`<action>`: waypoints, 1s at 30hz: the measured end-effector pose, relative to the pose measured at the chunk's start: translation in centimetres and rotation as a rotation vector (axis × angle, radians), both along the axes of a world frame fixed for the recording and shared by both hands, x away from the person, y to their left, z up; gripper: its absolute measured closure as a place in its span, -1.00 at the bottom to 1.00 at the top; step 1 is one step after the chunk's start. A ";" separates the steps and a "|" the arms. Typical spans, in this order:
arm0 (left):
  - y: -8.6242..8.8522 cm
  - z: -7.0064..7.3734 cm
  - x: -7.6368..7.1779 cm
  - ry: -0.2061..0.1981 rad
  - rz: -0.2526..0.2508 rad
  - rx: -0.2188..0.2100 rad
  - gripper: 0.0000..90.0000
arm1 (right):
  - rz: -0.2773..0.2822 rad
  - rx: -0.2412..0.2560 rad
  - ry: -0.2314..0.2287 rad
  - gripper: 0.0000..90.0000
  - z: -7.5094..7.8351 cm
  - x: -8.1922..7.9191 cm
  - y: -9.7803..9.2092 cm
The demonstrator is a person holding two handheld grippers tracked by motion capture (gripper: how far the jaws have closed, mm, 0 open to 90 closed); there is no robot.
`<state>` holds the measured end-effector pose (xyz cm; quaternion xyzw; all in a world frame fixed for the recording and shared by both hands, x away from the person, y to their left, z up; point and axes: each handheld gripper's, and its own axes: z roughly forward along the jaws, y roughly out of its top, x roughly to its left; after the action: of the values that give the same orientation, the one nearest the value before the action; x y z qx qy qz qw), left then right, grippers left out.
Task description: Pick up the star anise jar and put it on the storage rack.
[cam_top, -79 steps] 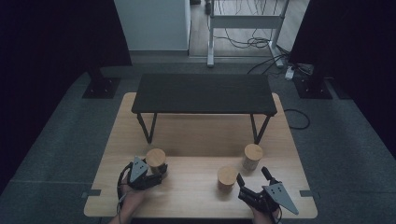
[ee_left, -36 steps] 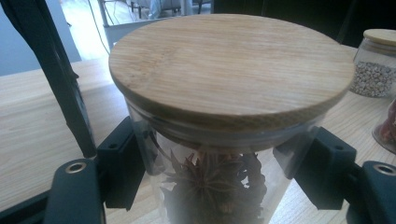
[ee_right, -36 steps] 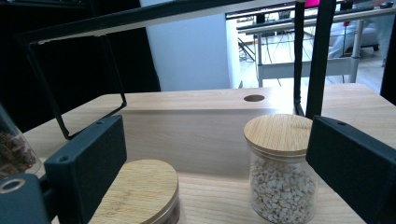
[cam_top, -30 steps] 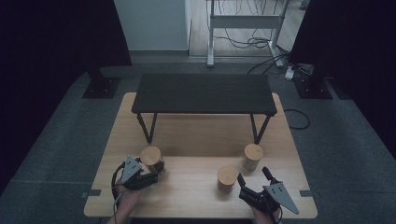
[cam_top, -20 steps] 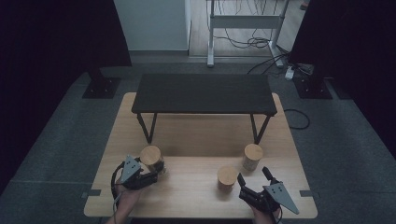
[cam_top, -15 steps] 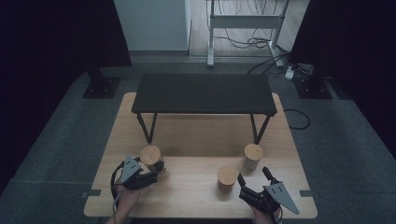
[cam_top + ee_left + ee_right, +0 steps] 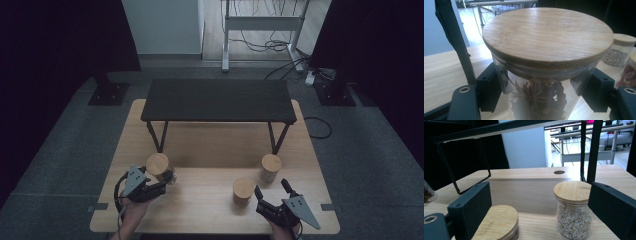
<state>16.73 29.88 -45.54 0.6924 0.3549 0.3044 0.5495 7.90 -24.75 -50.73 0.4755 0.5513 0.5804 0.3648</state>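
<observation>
Pale wooden surface (image 7: 210, 210): left tool (image 7: 165, 181) near front-left corner grips the clear glass star-anise jar with bamboo lid (image 7: 544, 62), shifted slightly leftward since earlier, likely ready to lift. Right tool (image 7: 274, 192) idle, wide open. Black metal shelf (image 7: 217, 100) behind.

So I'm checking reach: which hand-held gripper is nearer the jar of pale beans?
Right. The right hand-held gripper sits just in front of the bean jar; the left hand-held gripper is across the table, around the star anise jar.

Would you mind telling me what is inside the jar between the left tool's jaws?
Through the glass of the jar, dark dried spices show, including a star anise. The wooden lid covers the top, and the jar's bottom is out of frame.
</observation>
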 end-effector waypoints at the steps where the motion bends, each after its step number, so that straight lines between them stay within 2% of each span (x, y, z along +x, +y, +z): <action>1: 0.0 0.0 0.0 0.000 0.000 0.000 -0.41 | 0.000 0.000 0.000 -0.89 0.0 0.0 0.0; 30: 0.4 1.1 0.0 -0.036 0.003 -0.068 -0.41 | -0.008 0.002 -0.003 -0.88 0.0 -0.1 0.0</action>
<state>16.70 30.33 -44.46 0.6671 0.3565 0.3053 0.5786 7.83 -24.78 -50.71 0.4773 0.5482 0.5803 0.3673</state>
